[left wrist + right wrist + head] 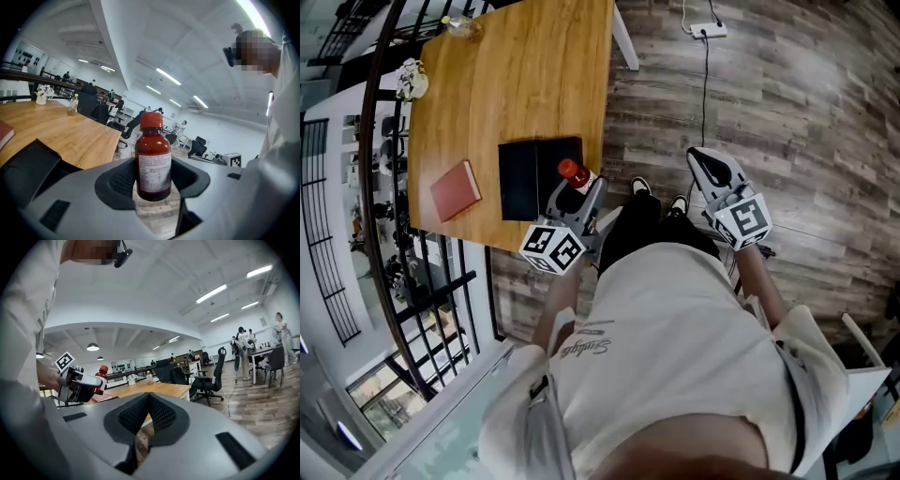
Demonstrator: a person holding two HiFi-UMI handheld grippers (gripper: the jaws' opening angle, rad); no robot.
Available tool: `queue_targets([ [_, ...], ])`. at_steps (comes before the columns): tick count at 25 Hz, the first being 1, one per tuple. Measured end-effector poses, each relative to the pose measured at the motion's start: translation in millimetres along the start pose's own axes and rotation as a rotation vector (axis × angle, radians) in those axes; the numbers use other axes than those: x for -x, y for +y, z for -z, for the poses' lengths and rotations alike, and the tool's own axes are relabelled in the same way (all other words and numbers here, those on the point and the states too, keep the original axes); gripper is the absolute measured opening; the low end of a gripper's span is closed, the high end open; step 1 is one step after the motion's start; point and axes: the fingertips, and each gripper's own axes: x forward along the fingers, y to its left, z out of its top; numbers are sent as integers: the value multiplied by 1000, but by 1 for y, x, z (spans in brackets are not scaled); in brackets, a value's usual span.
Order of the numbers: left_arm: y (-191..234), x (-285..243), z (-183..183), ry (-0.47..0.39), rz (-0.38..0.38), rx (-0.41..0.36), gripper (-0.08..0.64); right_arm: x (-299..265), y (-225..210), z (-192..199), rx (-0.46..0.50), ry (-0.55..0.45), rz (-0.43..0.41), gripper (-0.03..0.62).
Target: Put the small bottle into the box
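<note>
While the left gripper (581,192) has its jaws clamped on the small brown glass bottle with a red screw cap (153,154), the hold is only on the lower, labelled part of the body. The neck and cap stand free above the pads, and the bottle is upright.

In the head view the bottle sits at the 3 o'clock edge of the flat black open box (517,183). The box lies near the 6 o'clock edge of the brown wooden table (525,84), with a red book (456,190) at its 9 o'clock.

The likeliest slip is letting go too soon. Released here, the bottle would probably catch the box's rim, tip toward 3 o'clock and roll off the table to the floor. A sharp tilt of the wrist could also swing the top-heavy bottle in the pads. A low approach might push the box toward the book, since nothing braces it.

The right gripper (149,399) is closed on nothing and hangs well off at 3 o'clock over the floor.
</note>
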Motion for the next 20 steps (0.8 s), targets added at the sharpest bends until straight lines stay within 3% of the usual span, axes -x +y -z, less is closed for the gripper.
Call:
queue_targets([
  [11, 50, -2, -24, -40, -51, 20, 226, -51, -1, -3, 25, 60, -53, -5],
  [20, 115, 20, -43, -68, -132, 69, 225, -145, 38, -39, 103, 88, -199, -5],
])
